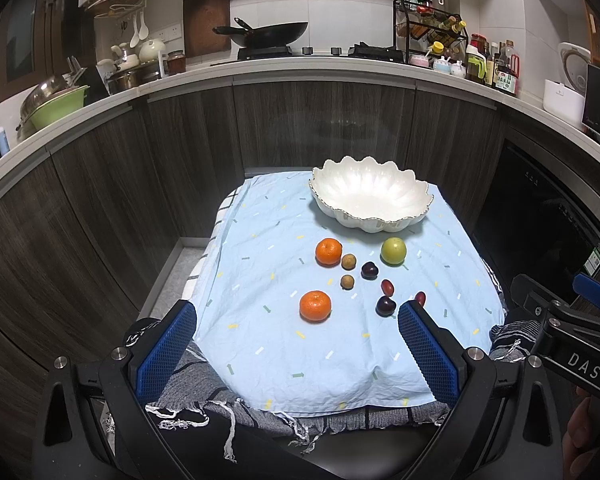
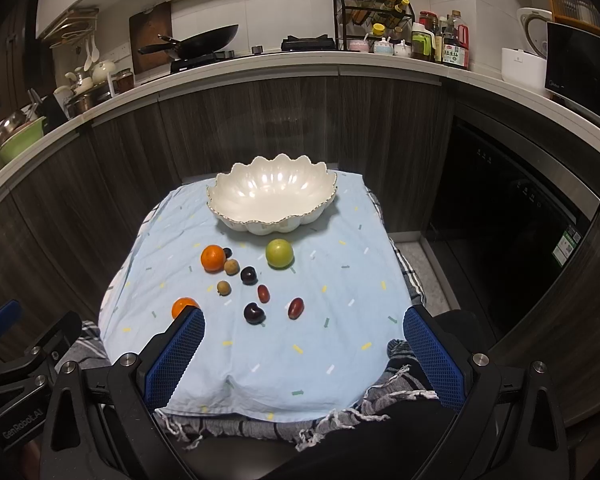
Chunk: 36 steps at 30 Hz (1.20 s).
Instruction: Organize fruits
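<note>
A white scalloped bowl (image 1: 371, 196) (image 2: 272, 200) stands empty at the far side of a light blue cloth (image 1: 268, 344) (image 2: 332, 280). In front of it lie two oranges (image 1: 315, 306) (image 2: 213, 258), a green fruit (image 1: 393, 251) (image 2: 279, 253), two small brown fruits (image 1: 347, 281) (image 2: 223, 288), dark cherries (image 1: 385, 306) (image 2: 254, 313) and red oblong fruits (image 1: 387, 287) (image 2: 295, 308). My left gripper (image 1: 296, 320) is open and empty at the cloth's near edge. My right gripper (image 2: 304, 324) is open and empty, also near the front edge; its body shows in the left wrist view (image 1: 556, 320).
The cloth covers a small table over a grey striped fringed blanket (image 1: 204, 396) (image 2: 384, 404). Dark wood cabinets (image 1: 300, 128) and a white counter (image 1: 300, 66) with a wok (image 1: 268, 34), bottles and a rice cooker (image 1: 568, 76) stand behind.
</note>
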{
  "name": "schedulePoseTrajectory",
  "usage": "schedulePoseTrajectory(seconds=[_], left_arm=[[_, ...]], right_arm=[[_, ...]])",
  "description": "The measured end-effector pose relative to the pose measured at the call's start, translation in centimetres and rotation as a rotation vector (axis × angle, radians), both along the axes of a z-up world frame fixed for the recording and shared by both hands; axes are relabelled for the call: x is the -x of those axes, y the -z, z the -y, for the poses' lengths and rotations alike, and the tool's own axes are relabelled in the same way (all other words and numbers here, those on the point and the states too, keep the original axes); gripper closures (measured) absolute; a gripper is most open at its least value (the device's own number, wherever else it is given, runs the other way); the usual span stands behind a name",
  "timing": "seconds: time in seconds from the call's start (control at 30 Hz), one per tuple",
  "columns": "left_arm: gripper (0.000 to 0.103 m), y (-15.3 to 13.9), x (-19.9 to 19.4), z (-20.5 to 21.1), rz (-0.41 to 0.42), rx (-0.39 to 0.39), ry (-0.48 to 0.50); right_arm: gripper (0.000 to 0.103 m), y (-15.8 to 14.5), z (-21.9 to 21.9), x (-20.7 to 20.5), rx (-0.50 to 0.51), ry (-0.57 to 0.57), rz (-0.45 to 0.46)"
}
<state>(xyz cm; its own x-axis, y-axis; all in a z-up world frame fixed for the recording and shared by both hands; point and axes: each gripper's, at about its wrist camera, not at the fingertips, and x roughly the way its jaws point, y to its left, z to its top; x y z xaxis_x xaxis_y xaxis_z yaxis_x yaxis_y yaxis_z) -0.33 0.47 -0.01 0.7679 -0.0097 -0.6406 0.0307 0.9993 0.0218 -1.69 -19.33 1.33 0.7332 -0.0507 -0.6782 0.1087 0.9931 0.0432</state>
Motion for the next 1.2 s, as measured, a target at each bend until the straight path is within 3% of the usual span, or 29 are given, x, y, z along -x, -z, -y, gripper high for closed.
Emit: schedulePoseTrajectory(seconds=[1.2], left_arm=[[0.0, 1.1, -0.9, 0.1, -0.029, -0.01, 0.005]], right_arm=[[0.002, 1.0, -0.1, -1.1, -0.006, -0.001, -0.034]])
